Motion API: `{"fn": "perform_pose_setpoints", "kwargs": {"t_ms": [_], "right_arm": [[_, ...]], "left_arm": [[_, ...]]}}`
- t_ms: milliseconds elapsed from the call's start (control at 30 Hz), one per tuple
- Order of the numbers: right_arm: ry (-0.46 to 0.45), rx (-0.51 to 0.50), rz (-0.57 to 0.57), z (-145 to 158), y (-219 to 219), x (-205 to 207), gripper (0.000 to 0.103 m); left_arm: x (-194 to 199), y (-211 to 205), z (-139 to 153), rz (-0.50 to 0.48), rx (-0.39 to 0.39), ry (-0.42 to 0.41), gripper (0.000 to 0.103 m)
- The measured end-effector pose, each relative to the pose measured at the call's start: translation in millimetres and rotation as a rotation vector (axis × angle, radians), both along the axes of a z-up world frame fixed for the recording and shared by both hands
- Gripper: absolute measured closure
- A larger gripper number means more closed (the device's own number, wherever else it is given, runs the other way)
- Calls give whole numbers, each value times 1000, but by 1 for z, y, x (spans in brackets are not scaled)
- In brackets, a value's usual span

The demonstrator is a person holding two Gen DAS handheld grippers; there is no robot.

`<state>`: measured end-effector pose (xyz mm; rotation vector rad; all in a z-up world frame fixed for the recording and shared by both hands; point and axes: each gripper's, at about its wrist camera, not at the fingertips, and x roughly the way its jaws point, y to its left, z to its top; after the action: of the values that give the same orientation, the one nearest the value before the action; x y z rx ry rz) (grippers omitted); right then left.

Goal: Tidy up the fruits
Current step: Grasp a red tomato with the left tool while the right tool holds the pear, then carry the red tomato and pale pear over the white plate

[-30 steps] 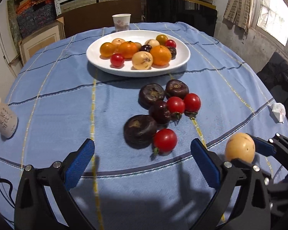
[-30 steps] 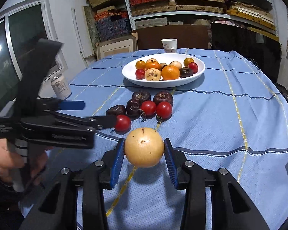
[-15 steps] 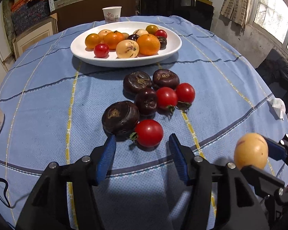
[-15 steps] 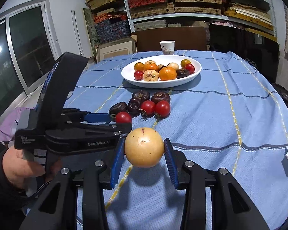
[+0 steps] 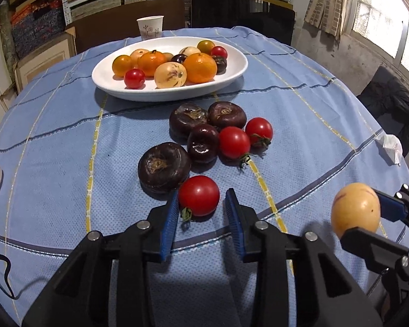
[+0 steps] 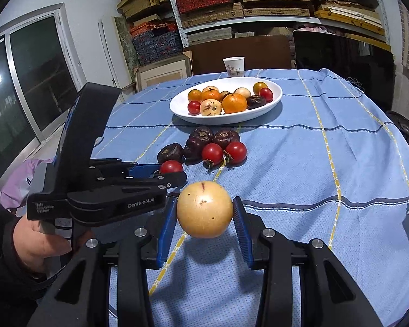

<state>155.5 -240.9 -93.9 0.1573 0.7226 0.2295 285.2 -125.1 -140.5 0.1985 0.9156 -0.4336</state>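
Left wrist view: left fingers (image 5: 201,212) are closing around a tomato (image 5: 199,195), right fingers (image 6: 204,219) grip a pear (image 6: 204,209); plate (image 5: 231,73) part-filled, six fruits beyond remain on the worktop.

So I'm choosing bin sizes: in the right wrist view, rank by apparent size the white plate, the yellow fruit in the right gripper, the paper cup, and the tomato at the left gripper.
1. white plate
2. yellow fruit, though nearness to the camera inflates it
3. paper cup
4. tomato, partly hidden; close to the cup, so unsure
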Motion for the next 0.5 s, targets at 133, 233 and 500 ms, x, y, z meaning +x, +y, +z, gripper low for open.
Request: {"fn": "perform_pose_setpoints", "kwargs": {"t_ms": [133,233,500], "right_arm": [[-5,2,1,0,-1,0,61],[-3,6,-2,0,-2,0,61],[-2,-2,-10,0,-2,1,61]], "left_arm": [[-3,5,4,5,-5,-12,74],[-3,10,3,11,-20,1,74],[1,5,-3,21,22,4,66]]}}
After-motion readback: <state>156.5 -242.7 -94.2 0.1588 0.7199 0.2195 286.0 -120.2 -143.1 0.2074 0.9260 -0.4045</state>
